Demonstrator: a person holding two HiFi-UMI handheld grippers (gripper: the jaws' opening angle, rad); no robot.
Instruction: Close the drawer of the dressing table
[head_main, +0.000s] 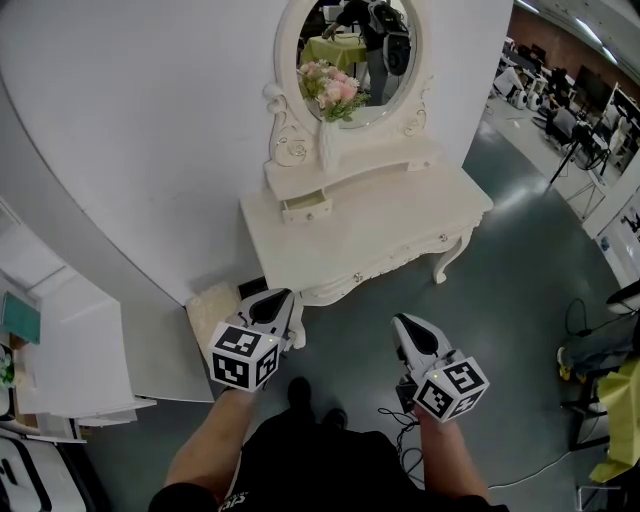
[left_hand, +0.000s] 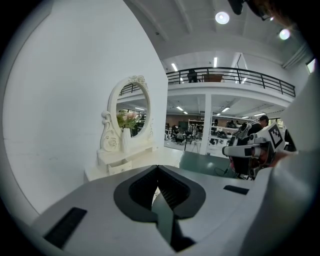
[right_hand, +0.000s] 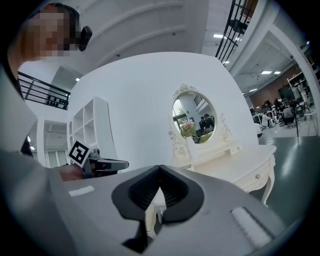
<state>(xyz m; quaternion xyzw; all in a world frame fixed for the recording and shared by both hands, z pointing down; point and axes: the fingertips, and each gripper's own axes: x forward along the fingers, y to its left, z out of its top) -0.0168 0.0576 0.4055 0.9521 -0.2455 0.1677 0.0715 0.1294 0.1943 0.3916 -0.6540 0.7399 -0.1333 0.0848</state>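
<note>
The small drawer (head_main: 306, 207) stands pulled out of the raised tier beneath the oval mirror (head_main: 372, 55) of the white dressing table (head_main: 400, 225), at the back left of its surface. The left tongs (head_main: 284, 300) and right tongs (head_main: 402, 324) are both pressed together and empty, hovering apart from the table's front edge.

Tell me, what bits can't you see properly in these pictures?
- Inside the small drawer: in the head view it is too small and far away to tell what's in it.
- Top of the mirror: in the head view it is cut off by the upper edge.
- Front and legs of the dressing table: in the left gripper view they are hidden behind the left gripper.
</note>
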